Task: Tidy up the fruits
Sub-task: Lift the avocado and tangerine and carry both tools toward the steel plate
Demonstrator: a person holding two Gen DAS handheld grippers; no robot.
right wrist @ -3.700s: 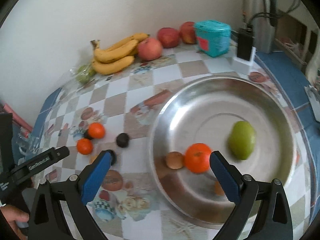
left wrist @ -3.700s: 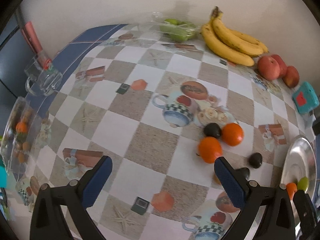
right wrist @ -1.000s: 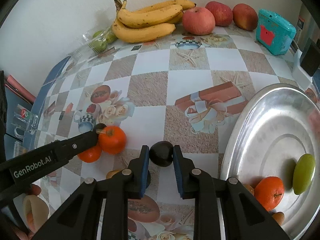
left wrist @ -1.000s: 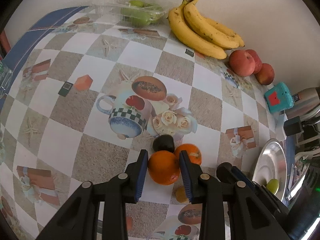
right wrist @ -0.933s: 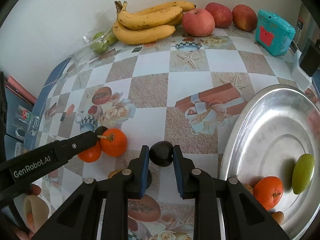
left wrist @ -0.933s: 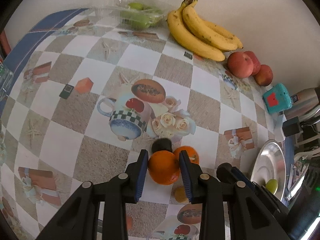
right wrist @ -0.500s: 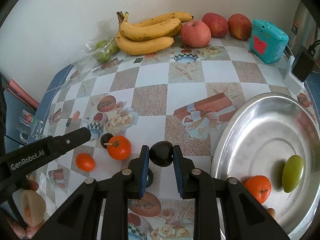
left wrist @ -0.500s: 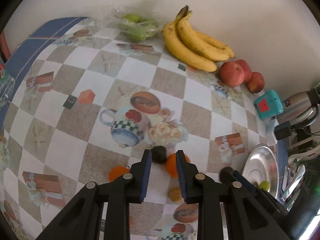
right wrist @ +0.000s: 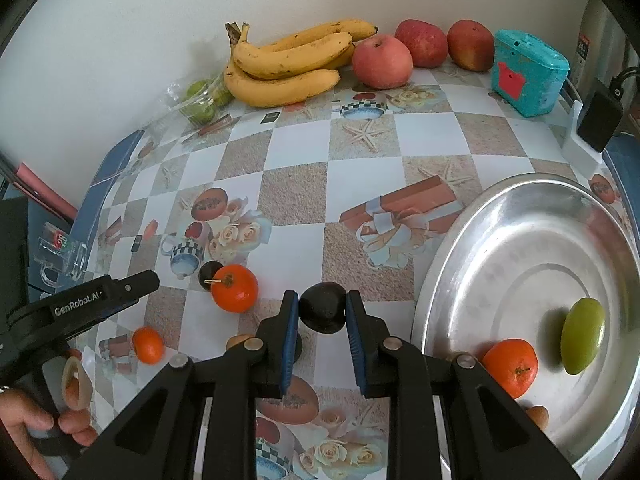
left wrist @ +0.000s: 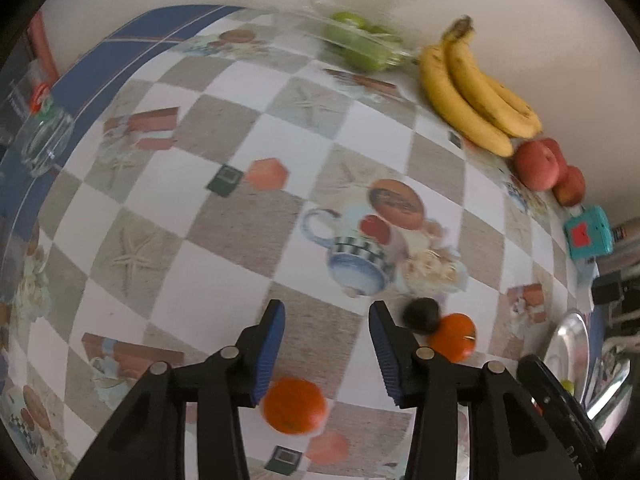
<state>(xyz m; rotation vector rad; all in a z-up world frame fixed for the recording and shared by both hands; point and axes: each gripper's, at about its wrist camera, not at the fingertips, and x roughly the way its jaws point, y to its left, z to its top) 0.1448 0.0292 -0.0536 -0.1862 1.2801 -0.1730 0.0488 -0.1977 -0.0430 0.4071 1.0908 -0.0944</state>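
My left gripper (left wrist: 326,312) hovers over the checked tablecloth with its jaws opening and nothing between them. An orange (left wrist: 294,404) lies on the cloth just below its left finger, untouched. Right of the fingers a dark round fruit (left wrist: 422,314) rests against a second orange (left wrist: 454,338). My right gripper (right wrist: 322,312) is shut on another dark fruit (right wrist: 322,308), left of the steel plate (right wrist: 440,280). The plate holds an orange (right wrist: 510,368), a green fruit (right wrist: 582,334) and a small brown one (right wrist: 536,416). In the right wrist view, the left gripper (right wrist: 120,288) reaches in beside the loose orange (right wrist: 234,288).
Bananas (right wrist: 284,64), three apples (right wrist: 382,62) and a teal box (right wrist: 528,72) line the wall. Green fruits in a clear bag (left wrist: 360,40) sit at the back. A glass mug (left wrist: 46,140) stands at the left edge. A hand (right wrist: 40,420) holds the left gripper.
The left gripper let go of its orange, which now lies on the cloth, then slid left and its jaws widened. The right gripper still holds the dark fruit.
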